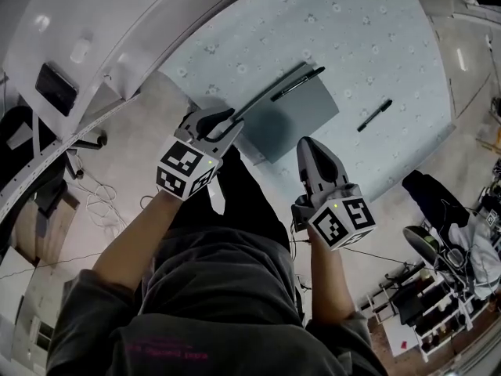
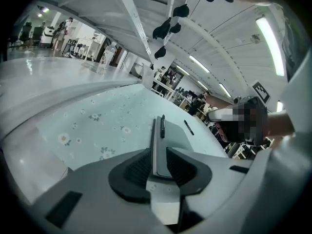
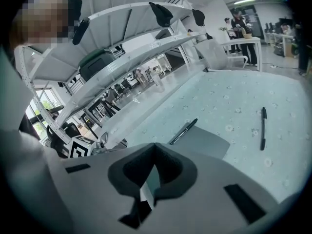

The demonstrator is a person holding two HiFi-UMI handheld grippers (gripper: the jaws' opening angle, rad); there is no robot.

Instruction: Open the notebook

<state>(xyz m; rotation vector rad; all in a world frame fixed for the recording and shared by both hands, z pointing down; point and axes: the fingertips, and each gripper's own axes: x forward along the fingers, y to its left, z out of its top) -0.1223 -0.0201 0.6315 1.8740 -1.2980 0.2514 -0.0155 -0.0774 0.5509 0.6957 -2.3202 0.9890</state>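
Notebook (image 1: 301, 110) edge pinched in left claw (image 1: 227, 121); right claw (image 1: 307, 144) pressed together; pen (image 1: 297, 84) on cover, 2nd pen (image 1: 374, 115) beside

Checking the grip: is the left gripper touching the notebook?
Touching. The left gripper view shows the left gripper with both jaws pressed onto the notebook's raised edge, with no gap.

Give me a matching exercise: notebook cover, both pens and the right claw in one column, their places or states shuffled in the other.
1 notebook cover
2 left-hand pen
3 right-hand pen
4 right claw

A shut, empty
B alone on the flowered cloth
C clamped in the left claw
D lying on the notebook

Pairs: 1-C, 2-D, 3-B, 4-A
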